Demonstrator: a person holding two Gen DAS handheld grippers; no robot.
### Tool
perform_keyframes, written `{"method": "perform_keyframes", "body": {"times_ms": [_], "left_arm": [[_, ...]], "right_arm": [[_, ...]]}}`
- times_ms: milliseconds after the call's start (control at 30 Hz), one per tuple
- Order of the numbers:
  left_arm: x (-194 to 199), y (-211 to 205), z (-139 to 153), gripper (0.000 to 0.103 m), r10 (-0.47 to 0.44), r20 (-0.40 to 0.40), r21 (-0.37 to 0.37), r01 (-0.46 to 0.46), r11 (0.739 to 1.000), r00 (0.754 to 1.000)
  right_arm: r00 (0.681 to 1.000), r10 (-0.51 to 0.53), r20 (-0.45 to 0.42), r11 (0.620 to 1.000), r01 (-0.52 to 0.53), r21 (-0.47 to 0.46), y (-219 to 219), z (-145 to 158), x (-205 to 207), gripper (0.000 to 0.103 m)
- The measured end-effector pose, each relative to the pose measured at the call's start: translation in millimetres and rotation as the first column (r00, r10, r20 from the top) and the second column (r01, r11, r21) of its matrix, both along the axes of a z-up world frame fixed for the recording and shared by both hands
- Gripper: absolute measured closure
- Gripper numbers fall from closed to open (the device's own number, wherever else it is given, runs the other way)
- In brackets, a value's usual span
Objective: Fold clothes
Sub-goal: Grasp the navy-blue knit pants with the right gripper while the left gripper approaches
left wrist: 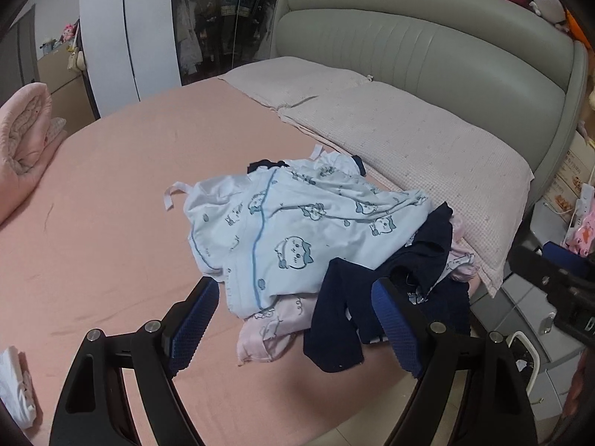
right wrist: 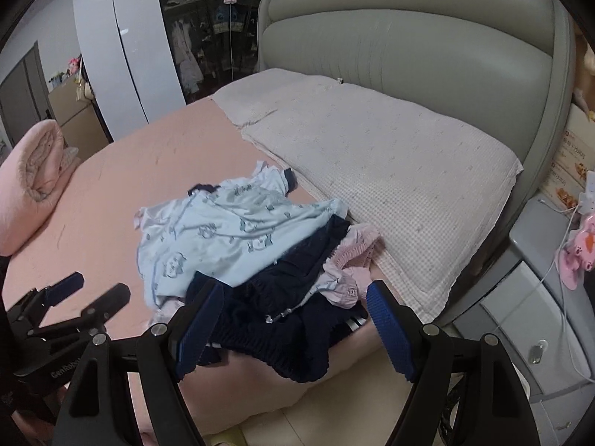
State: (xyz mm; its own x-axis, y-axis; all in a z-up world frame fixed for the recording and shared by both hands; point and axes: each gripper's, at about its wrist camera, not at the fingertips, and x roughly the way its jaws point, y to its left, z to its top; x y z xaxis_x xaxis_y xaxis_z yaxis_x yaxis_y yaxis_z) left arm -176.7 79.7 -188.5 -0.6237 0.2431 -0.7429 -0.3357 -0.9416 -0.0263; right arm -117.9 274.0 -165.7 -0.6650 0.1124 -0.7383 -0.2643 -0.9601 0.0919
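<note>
Left tool (left wrist: 295,319): both blue-padded fingers (left wrist: 193,321) stand wide apart in the foreground, holding nothing, poised just above the near edge of the clothes pile (left wrist: 316,245). Right tool (right wrist: 293,329): fingers likewise spread wide, nothing gripped, the dark garment (right wrist: 290,319) lying between and beyond the pads without visible contact.

The clothes pile is the reference point. It lies unfolded on the pink bed (left wrist: 111,204), near the bed's front corner. Uppermost in the pile is a light blue pyjama top (left wrist: 290,223) printed with cartoon cats, crumpled, with a white tie strap trailing off its left side. A navy garment (left wrist: 372,297) overlaps the right and near side of the pile, one part draping toward the bed edge. A pale pink printed piece (left wrist: 267,330) shows beneath the blue top at the near side, and a pink gathered piece (right wrist: 353,256) shows at the pile's right in the right wrist view.

Behind and right of the pile lie two flat checked pillows (left wrist: 409,141) against a grey padded headboard (left wrist: 427,44). Far left of the pile sits a rolled pink quilt (left wrist: 26,141). In the right wrist view the left tool appears left of the pile, also open.
</note>
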Motion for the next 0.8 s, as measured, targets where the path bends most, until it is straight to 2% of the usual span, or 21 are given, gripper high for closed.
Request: {"method": "perform_keyframes", "body": {"times_ms": [233,333,500,667,800], "left_arm": [[1,22,-35,0.019,-0.086,0.036,-0.045,0.087,0.995,0.996],[1,27,-49,0.019,-0.105,0.074,-0.057,0.109,0.992,0.992],[0,29,-65,0.019,-0.137,0.126,-0.037,0.142,0.989,0.983],[3,26,-71,0.019,-0.209,0.172,0.027,0.207,0.978,0.963],[7,21,-74,0.019,-0.254,0.163,0.046,0.250,0.967,0.953]], "right_arm": [[1.000,0.012,0.028,1.000,-0.012,-0.013,7,-36,9,0.024],[0.998,0.050,0.043,0.996,-0.053,0.070,-1,-50,16,0.024],[0.987,0.112,0.113,0.963,-0.136,0.232,-17,-76,25,0.024],[0.980,0.146,0.133,0.949,-0.177,0.262,-24,-92,27,0.024],[0.979,0.162,0.125,0.940,-0.192,0.280,-26,-98,23,0.024]]}}
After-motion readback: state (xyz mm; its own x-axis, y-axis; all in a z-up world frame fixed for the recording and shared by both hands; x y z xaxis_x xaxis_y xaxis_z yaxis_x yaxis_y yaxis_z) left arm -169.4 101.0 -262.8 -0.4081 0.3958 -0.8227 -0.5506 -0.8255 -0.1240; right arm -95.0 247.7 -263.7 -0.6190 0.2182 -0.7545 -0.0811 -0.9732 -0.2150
